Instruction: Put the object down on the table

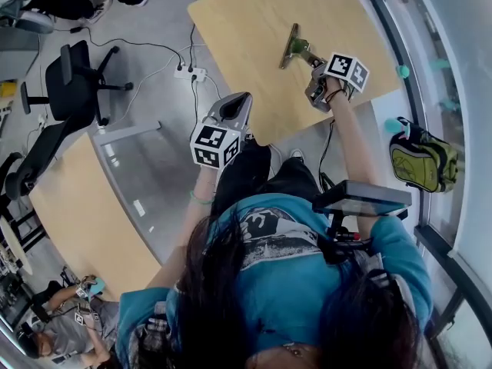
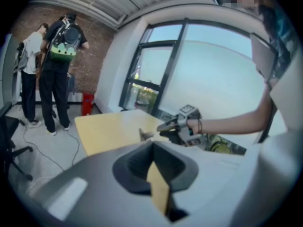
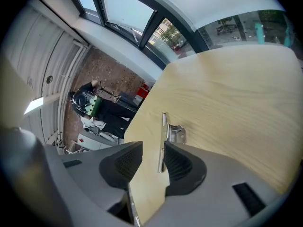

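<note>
A metal spring clip lies flat on the light wooden table near its right edge. My right gripper is just behind it, low over the table. In the right gripper view the clip lies on the table with its long bar beside the inner face of the right finger, and the right gripper is open, clamping nothing. My left gripper hangs off the table's near edge, above the floor. Its jaws meet at the tips in the left gripper view, holding nothing.
A green backpack sits by the window at the right. On the floor to the left are a power strip with cables and a black office chair. A second wooden table stands lower left. Two people stand far off.
</note>
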`<action>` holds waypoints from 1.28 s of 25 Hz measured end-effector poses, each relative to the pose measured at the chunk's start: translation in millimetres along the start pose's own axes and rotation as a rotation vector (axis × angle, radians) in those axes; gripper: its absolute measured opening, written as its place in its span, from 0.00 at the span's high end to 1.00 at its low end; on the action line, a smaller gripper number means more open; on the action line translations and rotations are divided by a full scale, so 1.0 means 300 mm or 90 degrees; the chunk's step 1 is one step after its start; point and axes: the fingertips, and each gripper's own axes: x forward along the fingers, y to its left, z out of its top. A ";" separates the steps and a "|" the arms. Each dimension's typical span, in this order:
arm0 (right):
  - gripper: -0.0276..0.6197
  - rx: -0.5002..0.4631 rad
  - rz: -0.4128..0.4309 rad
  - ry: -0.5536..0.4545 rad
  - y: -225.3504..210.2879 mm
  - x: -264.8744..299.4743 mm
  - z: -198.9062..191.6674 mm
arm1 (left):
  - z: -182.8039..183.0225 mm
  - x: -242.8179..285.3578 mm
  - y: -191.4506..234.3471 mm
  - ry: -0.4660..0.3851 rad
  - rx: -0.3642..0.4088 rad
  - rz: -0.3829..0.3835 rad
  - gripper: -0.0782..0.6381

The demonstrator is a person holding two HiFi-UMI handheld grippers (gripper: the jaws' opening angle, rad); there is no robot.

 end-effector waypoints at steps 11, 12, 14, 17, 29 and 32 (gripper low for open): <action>0.77 -0.004 0.081 -0.028 0.089 -0.281 -0.100 | 0.014 0.067 -0.174 -0.003 0.021 -0.035 0.89; 0.77 -0.004 0.085 -0.030 0.089 -0.307 -0.115 | 0.013 0.070 -0.192 -0.004 0.023 -0.037 0.89; 0.77 -0.010 0.086 -0.036 0.080 -0.355 -0.142 | 0.008 0.074 -0.229 -0.006 0.025 -0.038 0.89; 0.77 -0.034 0.077 -0.039 0.053 -0.422 -0.174 | 0.002 0.079 -0.285 -0.012 0.022 -0.039 0.89; 0.86 -0.065 0.110 -0.043 -0.051 -0.722 -0.258 | -0.058 0.082 -0.577 -0.057 -0.023 0.010 0.89; 0.88 -0.083 0.115 -0.022 -0.079 -0.778 -0.295 | -0.079 0.079 -0.652 -0.071 -0.035 0.027 0.89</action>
